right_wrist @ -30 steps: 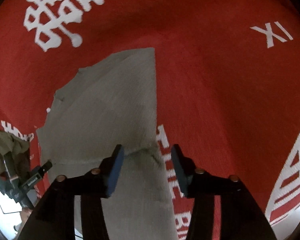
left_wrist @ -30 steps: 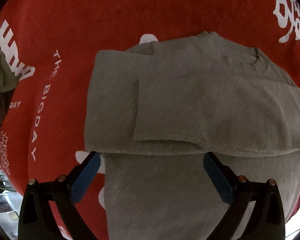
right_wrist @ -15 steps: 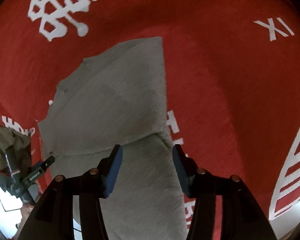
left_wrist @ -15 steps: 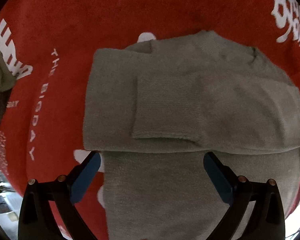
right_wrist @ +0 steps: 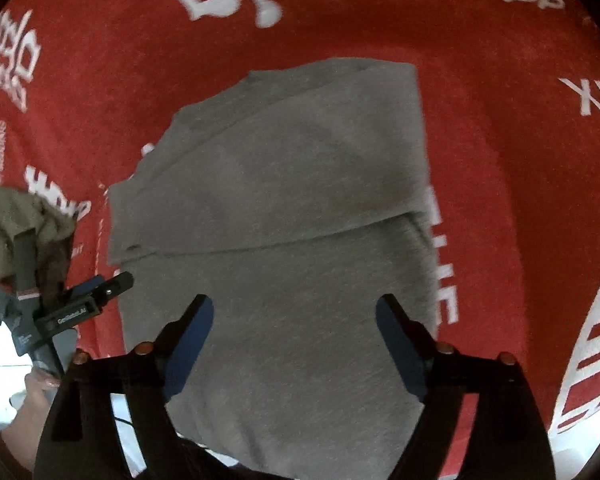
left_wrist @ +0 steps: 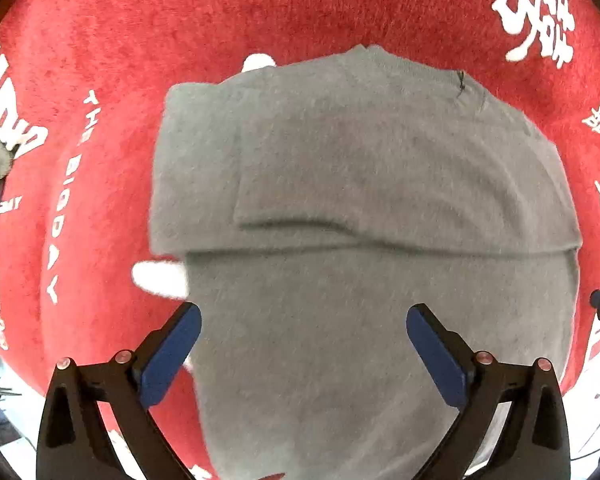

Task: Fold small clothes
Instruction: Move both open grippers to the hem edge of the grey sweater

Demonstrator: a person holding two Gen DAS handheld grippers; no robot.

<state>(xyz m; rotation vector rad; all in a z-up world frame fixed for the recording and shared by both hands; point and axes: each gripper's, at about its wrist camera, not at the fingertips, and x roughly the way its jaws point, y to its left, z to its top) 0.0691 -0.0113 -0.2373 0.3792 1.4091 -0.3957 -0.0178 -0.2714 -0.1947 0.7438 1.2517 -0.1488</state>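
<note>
Both tongs, left tongs [left_wrist: 303, 322] and right tongs [right_wrist: 294, 314], have black arms, blue pads and small copper-coloured screws.

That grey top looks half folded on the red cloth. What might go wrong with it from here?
1. The folded-over sleeves lie loose on the grey top; lifting the lower part carelessly may shake them open.
2. Both the left gripper and the right gripper, whose jaws are opening, hang above the fabric with nothing between the pads, so a shallow pinch might catch only one layer.
3. The top's lower end seems to hang past the red cloth and could slide.
</note>
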